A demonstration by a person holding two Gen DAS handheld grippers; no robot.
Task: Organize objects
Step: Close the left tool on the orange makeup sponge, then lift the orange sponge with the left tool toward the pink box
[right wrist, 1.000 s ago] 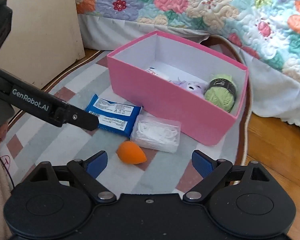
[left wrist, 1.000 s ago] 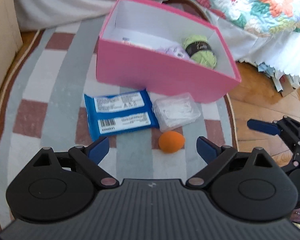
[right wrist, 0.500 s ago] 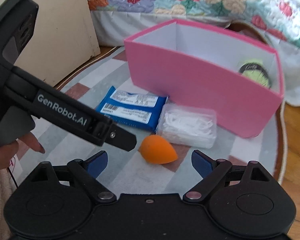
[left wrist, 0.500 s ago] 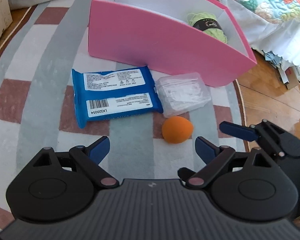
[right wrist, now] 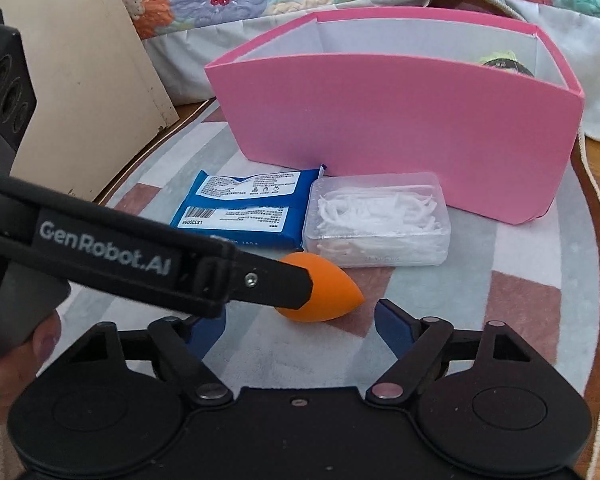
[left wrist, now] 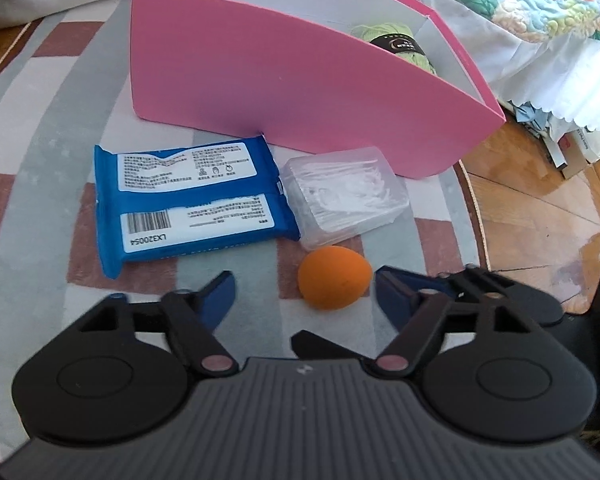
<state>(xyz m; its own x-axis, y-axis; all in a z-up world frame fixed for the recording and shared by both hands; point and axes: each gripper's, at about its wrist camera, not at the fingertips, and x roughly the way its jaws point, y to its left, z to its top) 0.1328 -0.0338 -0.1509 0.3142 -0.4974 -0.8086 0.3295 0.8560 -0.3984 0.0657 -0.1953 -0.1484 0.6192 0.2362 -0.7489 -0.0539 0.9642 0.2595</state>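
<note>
Just in front of pink box, orange sponge on rug, pointed end toward right. Left tongs wide open, empty, sponge nearly between tips. Right tongs open, empty too, close behind.

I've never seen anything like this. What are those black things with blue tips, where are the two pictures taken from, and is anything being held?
No robot here: a person holds a pair of hand tongs in each hand, each with a fisheye camera looking out along its two blue-tipped fingers. One picture comes from the left tongs, the other from the right tongs. Both are open and hold nothing. On the striped rug lie an orange makeup sponge, a blue wipes packet and a clear box of floss picks. Behind them stands a pink box with green yarn inside. In the right view, the left tongs reach across in front of the sponge.
</note>
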